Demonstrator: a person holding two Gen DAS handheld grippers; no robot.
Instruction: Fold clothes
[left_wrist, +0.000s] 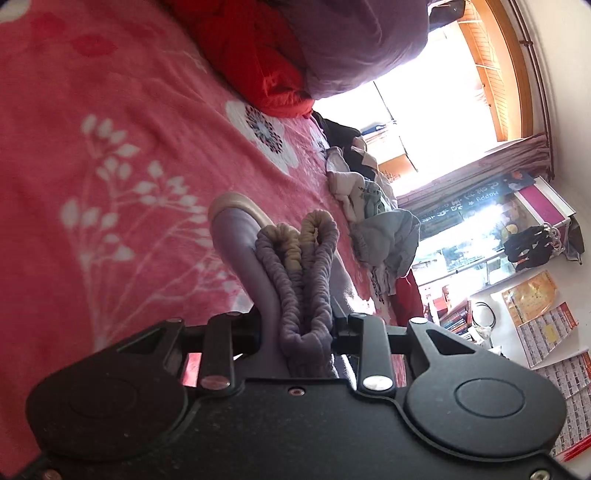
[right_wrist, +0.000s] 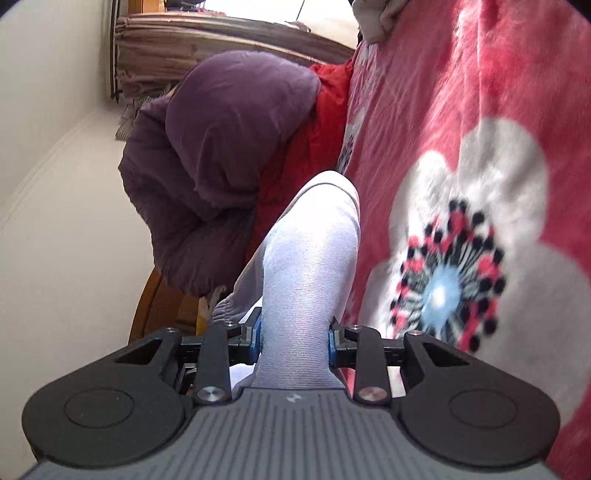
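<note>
Mid-fold above the bed (left_wrist: 110, 110), left gripper (left_wrist: 297, 325) and right gripper (right_wrist: 294, 338) pinch what seems one lilac sock (right_wrist: 306, 258); next, join ends.

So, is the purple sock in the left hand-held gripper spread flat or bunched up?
Bunched up. The purple sock sits between the left hand-held gripper fingers with its ribbed cuff gathered in folds.

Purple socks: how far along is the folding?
Done: no folded stack shows in either view. In hand: the left gripper is shut on the purple socks at the ribbed cuffs; the right gripper is shut on the foot end. Left: the clothes pile on the pink blanket lies unfolded.
</note>
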